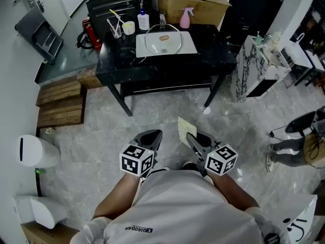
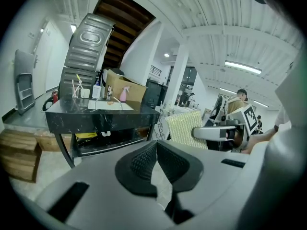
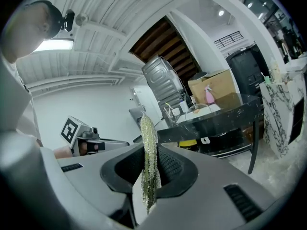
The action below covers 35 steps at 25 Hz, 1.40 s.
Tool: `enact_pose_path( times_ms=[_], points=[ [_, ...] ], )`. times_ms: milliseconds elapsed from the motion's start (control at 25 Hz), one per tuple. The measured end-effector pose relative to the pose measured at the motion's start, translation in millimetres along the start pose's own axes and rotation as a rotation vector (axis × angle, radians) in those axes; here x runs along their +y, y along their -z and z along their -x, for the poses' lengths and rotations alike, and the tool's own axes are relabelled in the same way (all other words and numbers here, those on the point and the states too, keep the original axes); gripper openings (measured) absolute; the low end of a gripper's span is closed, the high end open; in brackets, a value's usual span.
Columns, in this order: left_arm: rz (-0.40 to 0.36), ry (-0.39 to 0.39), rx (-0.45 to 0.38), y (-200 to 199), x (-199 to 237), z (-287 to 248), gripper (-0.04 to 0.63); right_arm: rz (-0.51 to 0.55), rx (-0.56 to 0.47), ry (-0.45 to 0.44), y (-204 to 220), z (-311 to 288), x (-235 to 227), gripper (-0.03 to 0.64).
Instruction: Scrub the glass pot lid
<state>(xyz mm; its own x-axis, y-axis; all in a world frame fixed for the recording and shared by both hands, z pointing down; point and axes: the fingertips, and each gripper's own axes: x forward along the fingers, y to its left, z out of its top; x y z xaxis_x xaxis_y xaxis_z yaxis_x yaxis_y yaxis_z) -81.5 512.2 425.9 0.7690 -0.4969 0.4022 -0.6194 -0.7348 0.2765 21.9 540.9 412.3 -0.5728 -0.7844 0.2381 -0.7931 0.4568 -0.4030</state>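
Right gripper's (image 1: 192,138) clamped on the scrub pad (image 1: 185,129), left gripper (image 1: 154,136) closed empty; glass lid (image 1: 162,44) looks slippery and breakable, so grab the knob (image 1: 163,37).

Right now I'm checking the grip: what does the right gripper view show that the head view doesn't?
Only the right gripper view: the right gripper, tongs shut on the yellow-green knitted scrub pad, seen edge-on. Only the head view: the white mat under the round glass pot lid, and the stacked wooden pallets. Both: the pad, the black table, the pink spray bottle.
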Motion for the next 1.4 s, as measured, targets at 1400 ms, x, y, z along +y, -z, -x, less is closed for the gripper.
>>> enact_pose_path(
  times_ms=[1400],
  points=[
    [-0.013,-0.031,0.013,-58.8,86.1,-84.5,0.015,0.016,-0.007,0.003,-65.5,-100.4,-90.2,0.084]
  ],
)
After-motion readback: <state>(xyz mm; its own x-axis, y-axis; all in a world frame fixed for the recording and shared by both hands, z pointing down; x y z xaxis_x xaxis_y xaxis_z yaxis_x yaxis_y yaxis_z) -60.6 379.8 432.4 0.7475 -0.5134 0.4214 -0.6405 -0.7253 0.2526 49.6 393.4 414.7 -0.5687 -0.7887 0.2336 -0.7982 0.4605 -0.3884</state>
